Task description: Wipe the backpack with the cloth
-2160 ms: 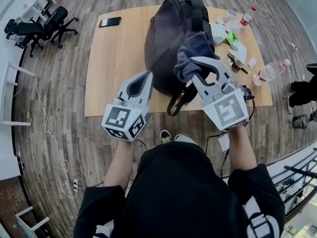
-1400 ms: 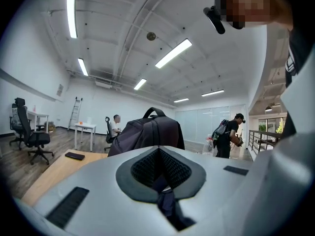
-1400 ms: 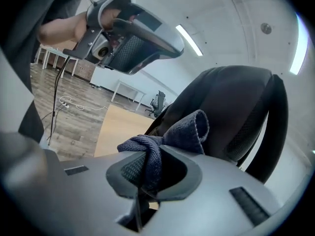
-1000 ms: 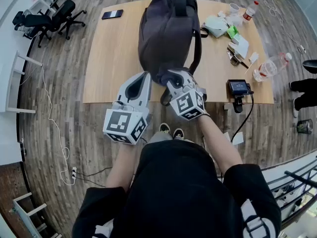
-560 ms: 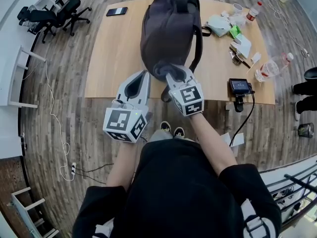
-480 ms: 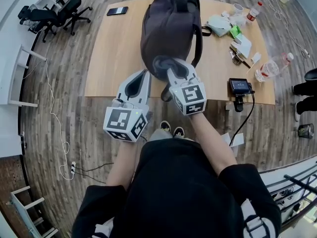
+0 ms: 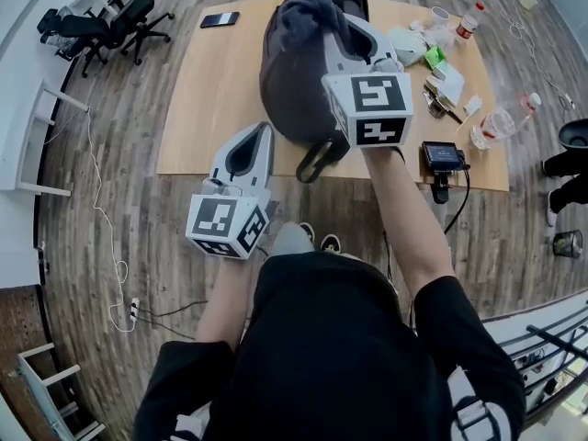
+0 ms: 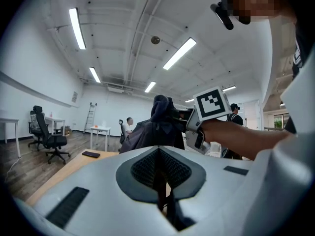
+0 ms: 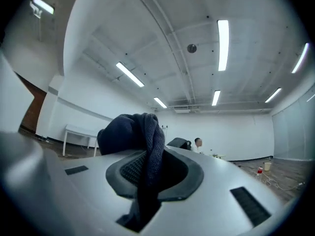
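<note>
Right gripper (image 7: 329, 28), 1: clenched on cloth (image 7: 303, 12), 1, dark blue, held at the upper end of backpack (image 7: 289, 85), 1, on wooden table (image 7: 202, 90), 1. Left gripper (image 7: 260, 129), 1: jaws closed, empty, beside the backpack. Also on table: phone (image 7: 220, 19), 1; bottles (image 7: 501, 122), 2. Room: plank floor (image 7: 119, 200); office chairs (image 7: 69, 24), 2.

I see the cloth (image 9: 143, 132) as a dark blue knit, ribbed and slightly fuzzy, matt all over. The backpack (image 7: 289, 81) reads as dark woven fabric, matt, with soft creases. My right gripper (image 7: 342, 28) and left gripper (image 7: 260, 131) have smooth, matt grey plastic shells; the pads (image 8: 142, 168) look like dark, finely ribbed rubber. The table (image 7: 197, 99) is pale, smooth wood with a low sheen, the floor (image 7: 110, 200) grainy grey-brown planks. A bottle (image 7: 501, 127) is clear, glossy plastic.
</note>
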Demonstrator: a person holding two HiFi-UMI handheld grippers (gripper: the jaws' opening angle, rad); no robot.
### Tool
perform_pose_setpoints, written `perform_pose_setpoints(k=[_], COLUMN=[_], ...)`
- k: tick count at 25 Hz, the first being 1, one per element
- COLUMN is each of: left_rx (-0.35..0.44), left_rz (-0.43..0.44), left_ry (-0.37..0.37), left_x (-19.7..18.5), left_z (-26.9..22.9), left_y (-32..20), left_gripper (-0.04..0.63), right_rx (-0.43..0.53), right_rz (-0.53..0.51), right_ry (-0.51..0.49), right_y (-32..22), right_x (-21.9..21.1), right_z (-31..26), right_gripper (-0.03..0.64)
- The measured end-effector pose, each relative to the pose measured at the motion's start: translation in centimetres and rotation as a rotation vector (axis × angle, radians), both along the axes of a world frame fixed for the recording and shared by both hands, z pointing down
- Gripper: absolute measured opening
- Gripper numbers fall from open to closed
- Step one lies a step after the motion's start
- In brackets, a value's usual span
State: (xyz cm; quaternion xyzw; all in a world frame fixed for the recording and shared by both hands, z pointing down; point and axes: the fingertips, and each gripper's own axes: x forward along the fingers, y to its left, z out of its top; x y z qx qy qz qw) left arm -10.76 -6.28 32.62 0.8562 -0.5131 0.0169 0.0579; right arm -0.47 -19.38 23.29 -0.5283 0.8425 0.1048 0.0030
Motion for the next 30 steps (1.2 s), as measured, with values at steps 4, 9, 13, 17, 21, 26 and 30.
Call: perform_pose_setpoints(k=[4,9,13,17,21,26,30], left_rx=[-0.011,-0.039,-0.057,-0.070,-0.081,-0.101,-0.117], left_rz=[-0.013,0.001,0.011,0.024,0.029,0.026,0.005], left_ry=[0.011,0.023,0.032,0.032,0.024,0.010,0.001], left_x=[-0.3,-0.5,-0.9,-1.0,-1.2,-1.0,-1.7], left_z=[0.3,1.3,1.8,2.3,2.6,3.5,4.2], left_y=[0.3,-0.2,-1.5,-2.2,-2.4,-2.3,-1.7], left_gripper=[0.017,0.017,0.017,0.017,0.017,0.017,0.017], right_rx=[0.018,0.048,0.033,0.003,-0.162,-0.439,-0.451], right_rz=[0.018,0.037,0.045,0.048,0.040,0.045,0.048], right_ry=[0.094,0.104,0.096,0.090,0.066,-0.037,-0.052], right_y=[0.2,2.5,3.5,4.5,5.0,4.4,4.7], right_x=[-0.2,-0.4,-0.8,-1.1,-1.2,-0.8,-1.7], right_z=[0.8,2.9,4.9,7.0,12.3,23.6,25.0], right_gripper=[0.046,0.046,0.046,0.046,0.046,0.048,0.046])
